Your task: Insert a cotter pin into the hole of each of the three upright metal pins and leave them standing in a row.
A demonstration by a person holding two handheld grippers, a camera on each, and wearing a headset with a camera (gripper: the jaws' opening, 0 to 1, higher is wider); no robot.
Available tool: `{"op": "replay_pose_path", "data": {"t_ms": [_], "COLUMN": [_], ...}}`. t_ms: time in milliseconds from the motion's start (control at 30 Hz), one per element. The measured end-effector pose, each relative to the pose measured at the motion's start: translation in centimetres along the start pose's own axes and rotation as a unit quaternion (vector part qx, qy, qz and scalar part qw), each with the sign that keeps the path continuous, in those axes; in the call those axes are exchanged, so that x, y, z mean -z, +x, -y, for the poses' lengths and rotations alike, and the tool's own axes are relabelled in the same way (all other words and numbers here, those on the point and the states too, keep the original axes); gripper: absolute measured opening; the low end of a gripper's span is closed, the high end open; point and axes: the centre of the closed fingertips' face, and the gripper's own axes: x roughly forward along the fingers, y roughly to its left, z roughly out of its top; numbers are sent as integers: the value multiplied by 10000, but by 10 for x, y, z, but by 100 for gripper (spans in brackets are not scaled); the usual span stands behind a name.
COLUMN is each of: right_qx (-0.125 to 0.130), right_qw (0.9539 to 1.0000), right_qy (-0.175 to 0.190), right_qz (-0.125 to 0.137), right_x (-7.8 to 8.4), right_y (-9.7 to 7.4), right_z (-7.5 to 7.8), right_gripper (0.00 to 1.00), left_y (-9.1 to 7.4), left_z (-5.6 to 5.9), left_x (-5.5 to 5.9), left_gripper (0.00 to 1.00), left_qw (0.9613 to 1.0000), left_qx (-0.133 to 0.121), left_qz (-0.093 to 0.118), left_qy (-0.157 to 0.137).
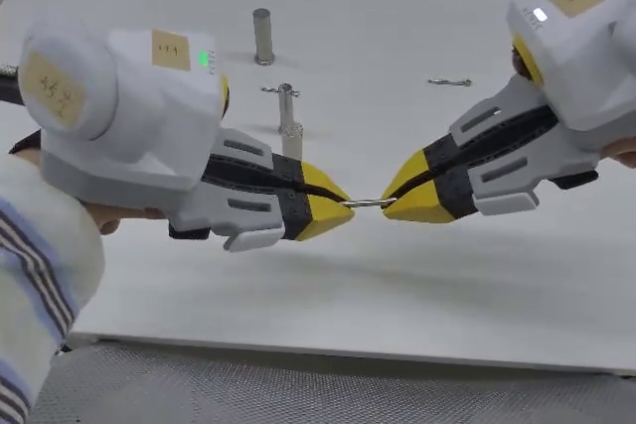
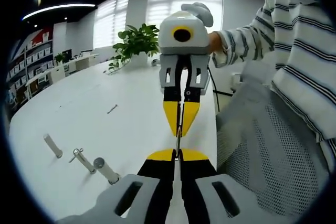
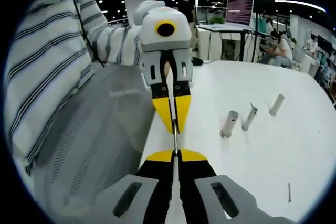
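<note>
Between the two tips, above the near part of the table (image 1: 477, 275), a cotter pin (image 1: 370, 204) is held level and clear of the surface. One end is pinched by the left gripper (image 1: 338, 209), the other by the right gripper (image 1: 396, 202). Both pairs of jaws are pressed together on it, tip to tip.

Behind the left gripper three metal pins are stood upright in a row:
- near pin (image 1: 291, 138), partly hidden, its top seen bare in the left gripper view
- middle pin (image 1: 286, 106), a fitted cotter (image 1: 280, 91) already through its top
- far pin (image 1: 262, 35), bare

A spare cotter pin (image 1: 449, 81) is seen lying flat, well to the right of the row.

Step judged: hand-over or regrip of the second cotter pin, with one of three fitted.

Next move, as judged: one grip is to be released. The legs are then to be lined up with a bare pin's cross hole and pushed through. Care will be needed that the pin is not tipped.
</note>
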Motion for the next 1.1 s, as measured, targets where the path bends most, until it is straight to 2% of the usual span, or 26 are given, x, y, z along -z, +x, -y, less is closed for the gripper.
{"op": "replay_pose_path", "data": {"t_ms": [133, 300, 400, 533, 733, 767, 800, 900, 967, 1100], "right_qx": [29, 197, 288, 393, 725, 762, 838, 1018, 1131, 1284], "right_qw": [10000, 9996, 9993, 9988, 9957, 9954, 9944, 9924, 9901, 9871], "right_qy": [34, 154, 199, 274, 569, 588, 644, 684, 832, 951], "right_qz": [12, 96, 122, 128, 19, 19, -10, -65, -66, -122], "right_x": [0, -3, -3, -1, 7, 8, 9, 11, 13, 15], "right_y": [1, 1, 1, 1, 5, 5, 6, 8, 10, 12], "right_z": [3, 13, 18, 25, 39, 41, 44, 51, 57, 65], "right_gripper": [3, 3, 3, 3, 3, 3, 3, 3, 3, 3], "left_y": [-1, -3, -5, -8, -14, -17, -18, -19, -19, -15], "left_z": [-1, -7, -14, -24, -48, -60, -65, -75, -84, -93], "left_x": [0, 3, 8, 13, 26, 31, 33, 37, 44, 54], "left_gripper": [1, 11, 16, 25, 32, 33, 32, 32, 33, 36], "left_qw": [10000, 9999, 9995, 9989, 9964, 9940, 9930, 9904, 9880, 9864], "left_qx": [15, -59, -181, -338, -692, -985, -1093, -1243, -1395, -1462], "left_qz": [37, 64, 49, 18, -116, -223, -239, -209, -288, -379], "left_qy": [-22, -92, -266, -310, -467, -428, -389, -558, -590, -641]}}
